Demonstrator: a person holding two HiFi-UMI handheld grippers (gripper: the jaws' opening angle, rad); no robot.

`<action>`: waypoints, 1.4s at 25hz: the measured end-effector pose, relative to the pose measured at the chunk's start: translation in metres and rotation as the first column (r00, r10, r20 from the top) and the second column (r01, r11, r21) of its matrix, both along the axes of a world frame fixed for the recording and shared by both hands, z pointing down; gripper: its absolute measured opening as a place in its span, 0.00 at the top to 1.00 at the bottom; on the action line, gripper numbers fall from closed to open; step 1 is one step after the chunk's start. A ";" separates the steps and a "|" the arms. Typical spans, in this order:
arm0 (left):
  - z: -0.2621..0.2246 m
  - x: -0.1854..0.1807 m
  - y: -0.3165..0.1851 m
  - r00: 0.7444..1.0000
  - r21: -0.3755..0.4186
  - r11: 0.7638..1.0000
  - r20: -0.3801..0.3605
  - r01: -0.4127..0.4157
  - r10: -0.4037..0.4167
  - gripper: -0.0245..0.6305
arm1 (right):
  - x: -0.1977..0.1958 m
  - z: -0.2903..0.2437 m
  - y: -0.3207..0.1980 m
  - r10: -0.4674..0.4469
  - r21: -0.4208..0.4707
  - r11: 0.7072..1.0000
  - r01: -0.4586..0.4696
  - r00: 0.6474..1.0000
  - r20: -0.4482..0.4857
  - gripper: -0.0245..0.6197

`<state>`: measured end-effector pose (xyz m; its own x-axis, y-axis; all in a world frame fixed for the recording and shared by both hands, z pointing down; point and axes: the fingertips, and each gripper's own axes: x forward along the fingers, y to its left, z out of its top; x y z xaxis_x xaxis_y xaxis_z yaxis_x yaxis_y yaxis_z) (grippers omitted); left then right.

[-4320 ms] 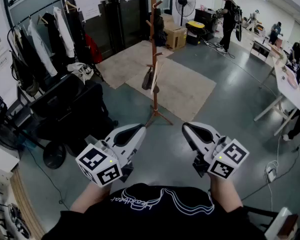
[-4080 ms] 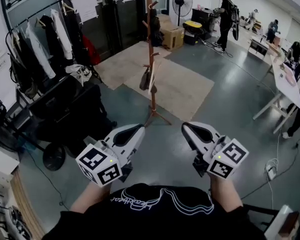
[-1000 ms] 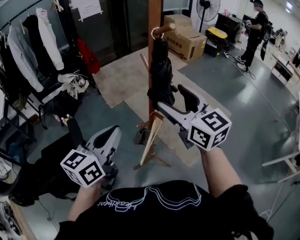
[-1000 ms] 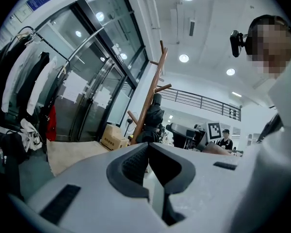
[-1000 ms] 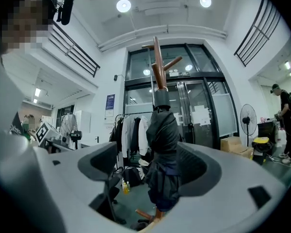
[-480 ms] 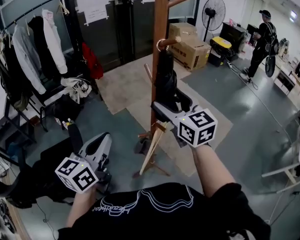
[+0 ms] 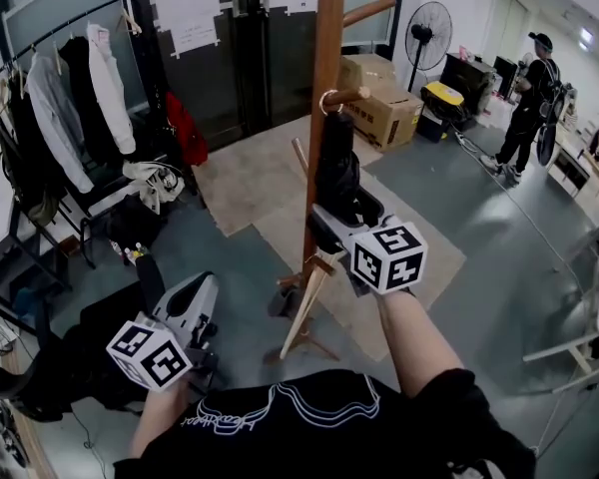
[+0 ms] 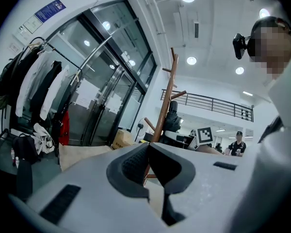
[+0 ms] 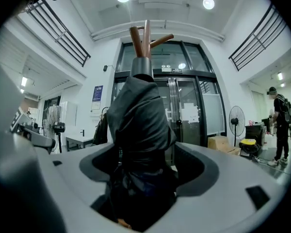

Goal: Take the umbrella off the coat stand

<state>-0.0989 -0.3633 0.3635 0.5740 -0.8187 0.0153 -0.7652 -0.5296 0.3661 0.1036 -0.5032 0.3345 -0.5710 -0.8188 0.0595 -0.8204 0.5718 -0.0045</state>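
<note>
Black folded umbrella (image 7: 334, 163) hangs by its loop from a peg (image 7: 353, 95) on the right side of the wooden coat stand (image 7: 327, 38), close against the pole, pointing down. R gripper (image 7: 343, 208) is level w/ jaws wide either side of the umbrella's lower half. Its jaws have just been closing in w/ the umbrella between them, no squeeze on the fabric visible. L gripper (image 8: 148, 147) sits low at the person's left, well apart from the stand, jaws closed tip to tip, nothing in them. Behind the stand, near the fan (image 7: 428, 23), cardboard boxes (image 7: 379, 108): contents not visible.
</note>
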 end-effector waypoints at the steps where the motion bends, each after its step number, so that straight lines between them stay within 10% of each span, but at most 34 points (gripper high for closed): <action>1: -0.001 0.000 -0.001 1.000 0.001 1.000 0.001 0.002 -0.002 0.95 | -0.001 0.001 -0.002 -0.004 -0.007 1.000 0.004 1.000 0.003 0.42; 35: -0.004 -0.005 0.004 0.999 -0.007 0.999 0.031 0.033 -0.033 0.95 | -0.007 -0.006 0.008 -0.061 -0.011 0.998 0.061 0.998 0.036 0.56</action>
